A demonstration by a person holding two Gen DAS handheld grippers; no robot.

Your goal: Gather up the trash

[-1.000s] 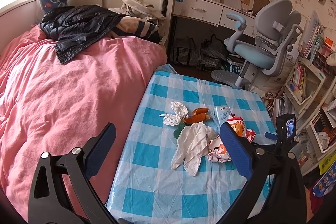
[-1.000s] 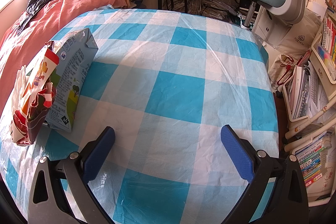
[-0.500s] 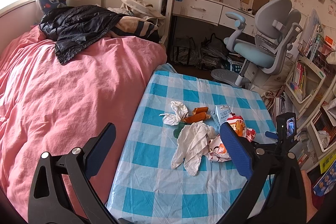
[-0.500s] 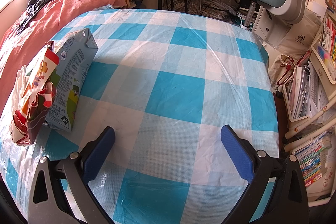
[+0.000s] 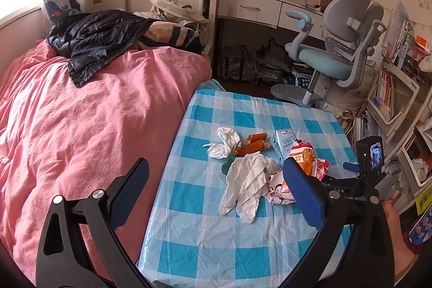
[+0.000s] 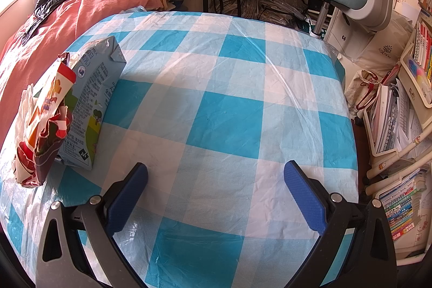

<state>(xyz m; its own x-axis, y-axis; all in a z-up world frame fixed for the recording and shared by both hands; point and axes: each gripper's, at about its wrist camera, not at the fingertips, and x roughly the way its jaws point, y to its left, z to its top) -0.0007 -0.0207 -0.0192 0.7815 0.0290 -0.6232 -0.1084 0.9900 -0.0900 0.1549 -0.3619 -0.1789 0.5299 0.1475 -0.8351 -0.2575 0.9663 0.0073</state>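
Note:
Trash lies on a blue-and-white checked table (image 5: 205, 231): a white crumpled tissue (image 5: 244, 184), a smaller crumpled wrapper (image 5: 225, 142), two orange peel pieces (image 5: 252, 145), a blue milk carton (image 5: 284, 145) and a red-and-orange snack bag (image 5: 305, 158). My left gripper (image 5: 216, 190) is open and empty, held above the table's near left edge. My right gripper (image 6: 216, 190) is open and empty, low over the table, with the milk carton (image 6: 93, 104) and snack bag (image 6: 46, 123) to its left. The right gripper also shows in the left wrist view (image 5: 348, 168).
A bed with a pink cover (image 5: 81, 126) and a black jacket (image 5: 94, 37) borders the table's left side. A grey-blue desk chair (image 5: 337, 53) and a desk (image 5: 251, 7) stand beyond. Shelves with books (image 6: 399, 112) line the right.

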